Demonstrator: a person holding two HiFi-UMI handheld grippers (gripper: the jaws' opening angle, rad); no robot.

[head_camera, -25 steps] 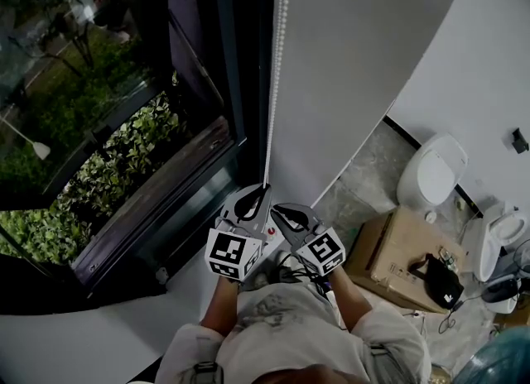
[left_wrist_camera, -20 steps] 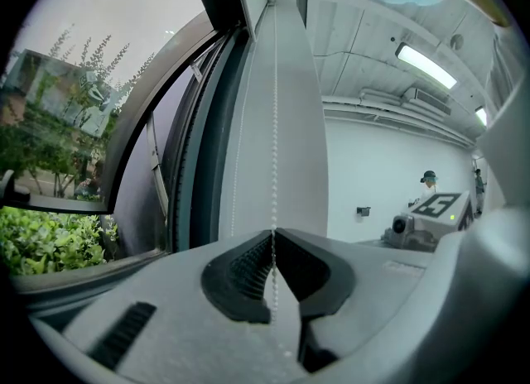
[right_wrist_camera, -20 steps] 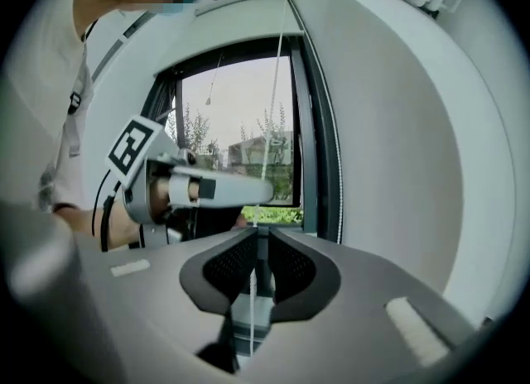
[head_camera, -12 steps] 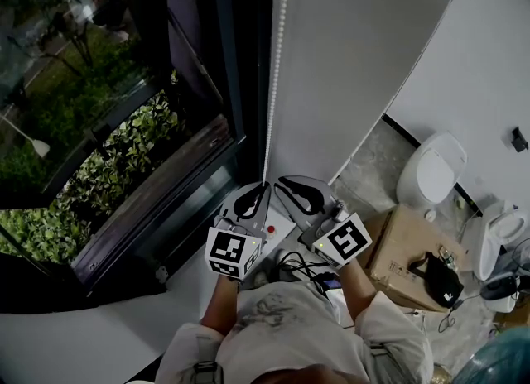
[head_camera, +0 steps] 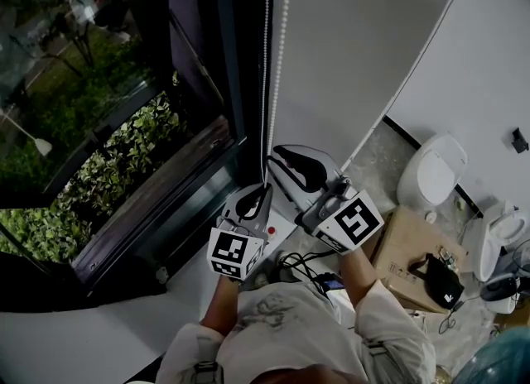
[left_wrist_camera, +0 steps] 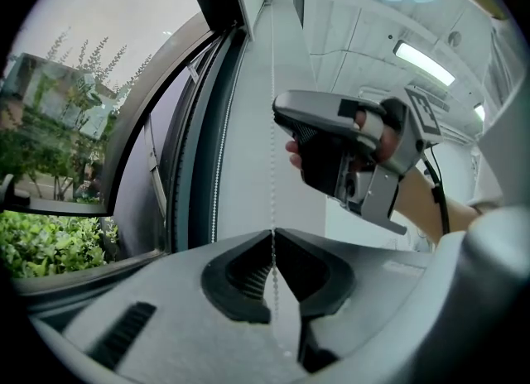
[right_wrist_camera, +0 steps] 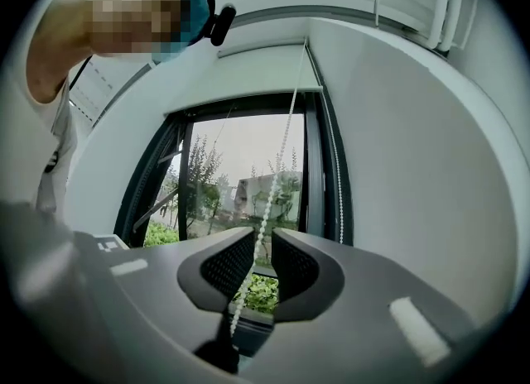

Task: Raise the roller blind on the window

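Observation:
The blind's white bead chain [head_camera: 267, 84] hangs beside the dark window frame [head_camera: 236, 84]. My left gripper [head_camera: 263, 194] is shut on the chain, whose beads are pinched between its fingertips in the left gripper view [left_wrist_camera: 272, 233]. My right gripper [head_camera: 279, 159] sits higher up and just to the right of it. Its jaws are open, and the bead chain [right_wrist_camera: 281, 159] runs freely through the gap at the right gripper [right_wrist_camera: 264, 237]. A second strand [right_wrist_camera: 339, 175] hangs by the white wall. A white panel [right_wrist_camera: 248, 72], apparently the blind, covers the window's top.
Green plants [head_camera: 124, 151] lie outside the glass. A white wall [head_camera: 364, 43] stands right of the chain. On the floor at right are a toilet [head_camera: 431, 171] and a cardboard box [head_camera: 397, 254] with cables on it.
My right gripper has risen from beside the left gripper to above it, along the chain. The left gripper has stayed where it was, still gripping the chain.

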